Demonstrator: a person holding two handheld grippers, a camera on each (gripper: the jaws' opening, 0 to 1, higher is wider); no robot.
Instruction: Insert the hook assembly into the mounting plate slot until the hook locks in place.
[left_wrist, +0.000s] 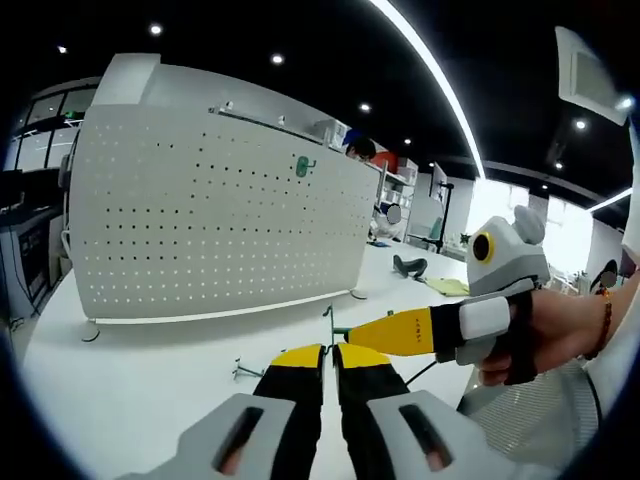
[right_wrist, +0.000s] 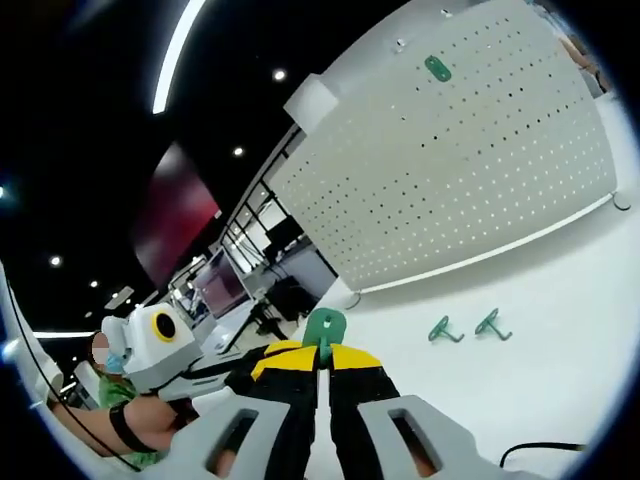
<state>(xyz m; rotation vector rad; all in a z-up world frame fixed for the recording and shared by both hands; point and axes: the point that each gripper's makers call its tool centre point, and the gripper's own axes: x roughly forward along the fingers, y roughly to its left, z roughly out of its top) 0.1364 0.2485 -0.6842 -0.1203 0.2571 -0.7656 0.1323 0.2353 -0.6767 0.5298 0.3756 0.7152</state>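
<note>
Green hook (right_wrist: 325, 327) sits pinched in the closed right gripper (right_wrist: 322, 368), near the pegboard (right_wrist: 450, 170); two hooks (right_wrist: 466, 328) lie on the bench (right_wrist: 560, 350); left gripper (left_wrist: 328, 360) is closed, empty.

The room has a dark ceiling (left_wrist: 330, 60) with small round lights (left_wrist: 277, 59) and 1 long bright light strip (left_wrist: 430, 70). A wide white table (left_wrist: 150, 380) sits below. Big bright windows (left_wrist: 500, 205) glow far back.
</note>
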